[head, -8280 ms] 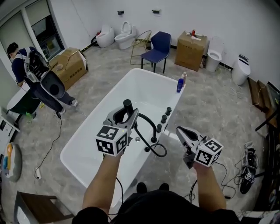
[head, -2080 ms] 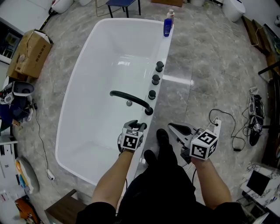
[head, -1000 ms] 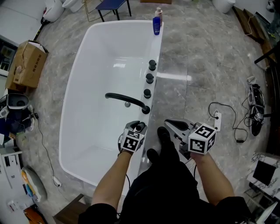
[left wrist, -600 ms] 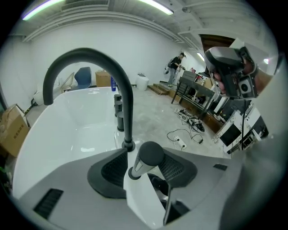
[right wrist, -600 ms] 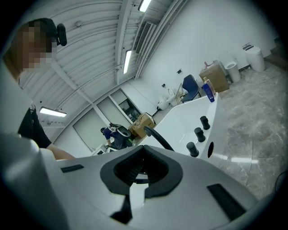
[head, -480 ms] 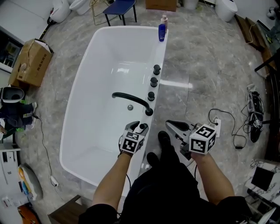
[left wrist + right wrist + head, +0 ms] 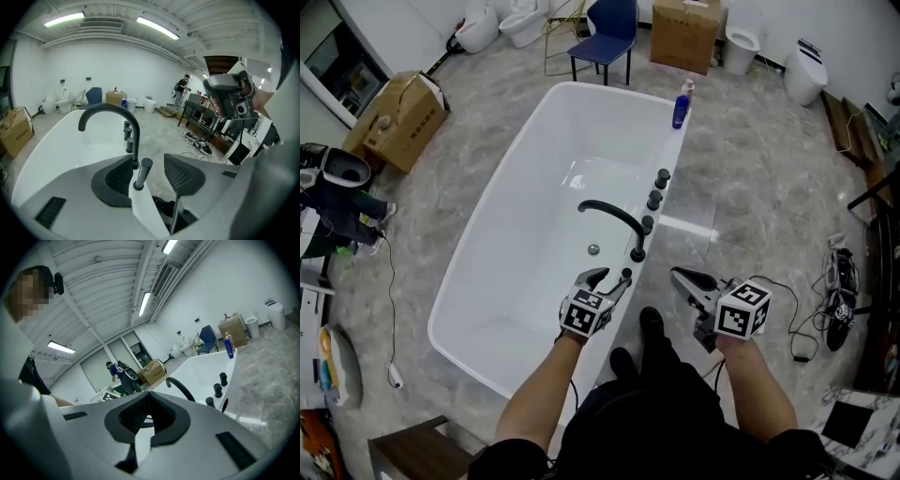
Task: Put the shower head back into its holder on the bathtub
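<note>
The left gripper [image 7: 607,281] has drawn back from the shower head [image 7: 142,172], its jaws just opened wide. On the rim of the white bathtub [image 7: 534,234], the shower head stands upright in its holder [image 7: 137,186], between those jaws but untouched. The right gripper [image 7: 679,276] is closed and empty.

Slim black shower head [image 7: 142,171] sits in its holder [image 7: 136,186], leaning slightly, handle up, at the near end of the white bathtub's [image 7: 671,147] right rim.
</note>
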A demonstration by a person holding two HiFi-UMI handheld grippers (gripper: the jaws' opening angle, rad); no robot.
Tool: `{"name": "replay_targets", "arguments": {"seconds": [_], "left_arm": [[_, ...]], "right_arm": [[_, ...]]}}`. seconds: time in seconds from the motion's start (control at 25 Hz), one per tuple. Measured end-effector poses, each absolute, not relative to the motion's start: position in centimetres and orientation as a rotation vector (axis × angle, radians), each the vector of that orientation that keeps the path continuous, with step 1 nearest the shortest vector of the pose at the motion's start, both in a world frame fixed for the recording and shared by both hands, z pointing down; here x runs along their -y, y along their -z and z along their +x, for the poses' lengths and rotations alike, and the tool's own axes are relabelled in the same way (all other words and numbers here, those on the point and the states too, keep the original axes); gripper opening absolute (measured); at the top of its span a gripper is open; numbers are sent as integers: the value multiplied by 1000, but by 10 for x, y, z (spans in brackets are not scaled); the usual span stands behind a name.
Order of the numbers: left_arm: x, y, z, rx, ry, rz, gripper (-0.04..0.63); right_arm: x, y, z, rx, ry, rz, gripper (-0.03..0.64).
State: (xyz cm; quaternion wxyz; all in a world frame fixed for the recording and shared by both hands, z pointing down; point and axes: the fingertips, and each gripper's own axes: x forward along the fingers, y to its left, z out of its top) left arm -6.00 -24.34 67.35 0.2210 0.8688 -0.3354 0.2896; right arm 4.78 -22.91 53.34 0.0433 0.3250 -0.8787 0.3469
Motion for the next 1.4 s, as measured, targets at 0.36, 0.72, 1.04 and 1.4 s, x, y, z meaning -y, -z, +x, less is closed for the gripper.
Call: {"name": "replay_targets", "arguments": {"seconds": [0.36,0.72,1.04,1.4], "left_arm": [[241,-589,-90,1085,-558,2521,196],[235,-505,-107,1132,-258,2603,121],[230,-439,-85,1166,-224,2685,28],[262,-377,-46,1436,-135,2636,15]], "right_arm": [[210,-496,71,2674,-1019,1153,15],[214,-454,78,2747,-832,1137,15],[218,-409,113,2866,-663,1138,15],[221,-365,207,2977,-468,1245,15]]}}
